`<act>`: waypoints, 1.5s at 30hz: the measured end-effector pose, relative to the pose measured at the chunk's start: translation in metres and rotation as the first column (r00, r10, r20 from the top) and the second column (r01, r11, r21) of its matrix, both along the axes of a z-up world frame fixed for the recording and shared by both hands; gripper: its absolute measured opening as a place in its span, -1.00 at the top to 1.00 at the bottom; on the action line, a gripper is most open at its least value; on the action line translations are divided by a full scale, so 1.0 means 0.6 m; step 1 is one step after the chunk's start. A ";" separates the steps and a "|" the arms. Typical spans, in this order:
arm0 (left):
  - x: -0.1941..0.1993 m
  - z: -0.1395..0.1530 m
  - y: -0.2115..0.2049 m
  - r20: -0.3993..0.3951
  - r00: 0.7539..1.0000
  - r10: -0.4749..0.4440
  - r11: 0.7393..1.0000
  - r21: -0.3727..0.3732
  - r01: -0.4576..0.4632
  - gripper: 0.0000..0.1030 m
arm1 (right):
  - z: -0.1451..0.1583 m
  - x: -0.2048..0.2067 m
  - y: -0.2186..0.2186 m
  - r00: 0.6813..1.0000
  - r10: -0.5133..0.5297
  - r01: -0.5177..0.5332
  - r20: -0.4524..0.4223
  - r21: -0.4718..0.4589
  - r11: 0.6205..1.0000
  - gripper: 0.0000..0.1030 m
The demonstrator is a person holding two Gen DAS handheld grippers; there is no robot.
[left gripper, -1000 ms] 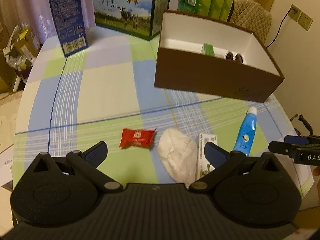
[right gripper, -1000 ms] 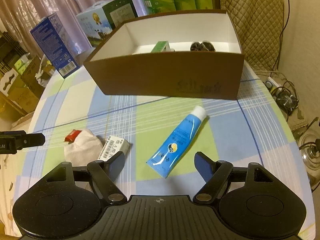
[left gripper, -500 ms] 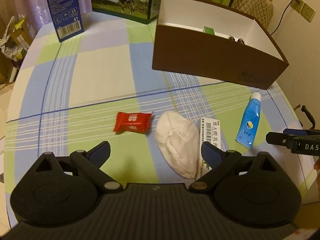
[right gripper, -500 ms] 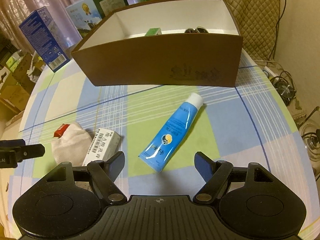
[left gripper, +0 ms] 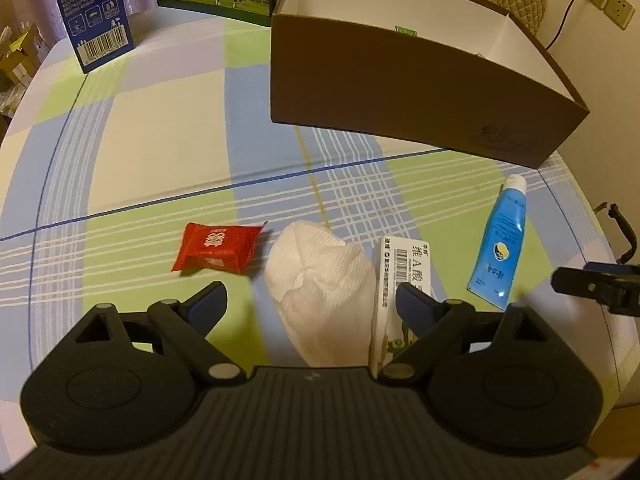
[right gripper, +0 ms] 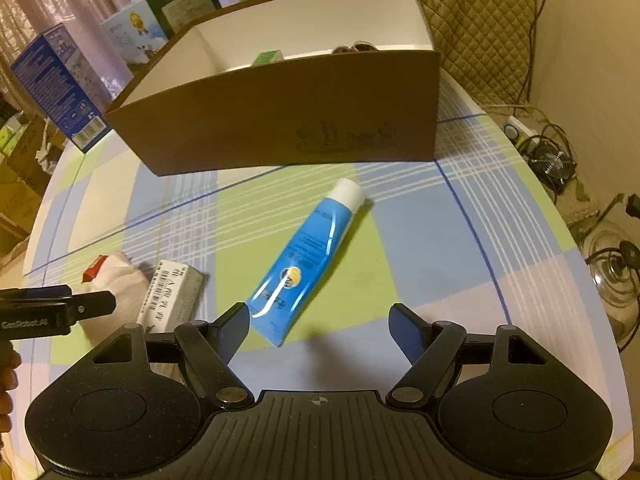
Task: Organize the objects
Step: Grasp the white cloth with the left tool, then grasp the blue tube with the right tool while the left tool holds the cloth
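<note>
Tube [right gripper: 305, 264] lies diagonal, cap toward box [right gripper: 288, 120].

The left gripper [left gripper: 310, 302] hovers low above the table [left gripper: 160, 128], jaws spread wide with nothing between its fingers [left gripper: 208, 304]. The right gripper [right gripper: 320, 326] hovers low above the same table, jaws likewise wide apart and empty. Each gripper's tip shows at the edge of the other's view, so the two sit side by side. Part of a hand [right gripper: 6, 384] shows behind the left gripper.
</note>
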State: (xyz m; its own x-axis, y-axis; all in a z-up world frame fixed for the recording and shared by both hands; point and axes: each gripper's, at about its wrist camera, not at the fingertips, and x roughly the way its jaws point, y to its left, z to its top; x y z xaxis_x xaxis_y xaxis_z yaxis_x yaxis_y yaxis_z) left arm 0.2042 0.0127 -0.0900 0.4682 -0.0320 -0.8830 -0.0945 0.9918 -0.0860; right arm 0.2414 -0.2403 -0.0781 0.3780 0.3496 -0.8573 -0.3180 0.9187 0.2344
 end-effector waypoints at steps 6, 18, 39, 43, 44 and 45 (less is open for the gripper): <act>0.013 -0.027 0.000 -0.014 1.000 0.022 1.000 -0.007 -0.022 -0.39 | -0.005 0.007 -0.018 1.000 -0.023 0.023 -0.009 -0.001 1.000 -0.43; 0.020 -0.047 -0.009 -0.016 0.999 0.039 0.998 -0.040 -0.039 0.26 | -0.011 0.018 -0.031 1.000 -0.027 0.027 -0.017 -0.007 1.000 -0.43; -0.026 0.071 0.023 0.128 0.990 0.066 0.997 0.024 -0.069 0.52 | -0.016 0.053 0.024 0.998 0.048 -0.049 0.029 0.018 0.999 -0.43; -0.035 0.074 0.052 0.122 0.986 0.116 0.992 0.038 -0.121 0.52 | -0.027 0.074 0.037 0.999 0.029 -0.029 0.034 0.013 0.999 -0.43; -0.038 0.074 0.060 0.121 0.984 0.129 0.990 0.041 -0.135 0.52 | -0.031 0.079 0.039 0.999 0.022 -0.022 0.035 0.014 1.000 -0.43; -0.041 0.075 0.067 0.120 0.983 0.141 0.988 0.045 -0.147 0.52 | -0.036 0.087 0.043 0.999 0.011 -0.011 0.032 0.006 1.000 -0.43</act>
State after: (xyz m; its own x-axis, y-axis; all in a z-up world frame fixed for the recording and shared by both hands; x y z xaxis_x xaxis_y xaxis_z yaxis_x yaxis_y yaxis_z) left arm 0.1794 0.0527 -0.0452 0.5641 0.0887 -0.8209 -0.2289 0.9721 -0.0523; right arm 0.2933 -0.2148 -0.0999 0.4014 0.3589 -0.8426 -0.3354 0.9137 0.2294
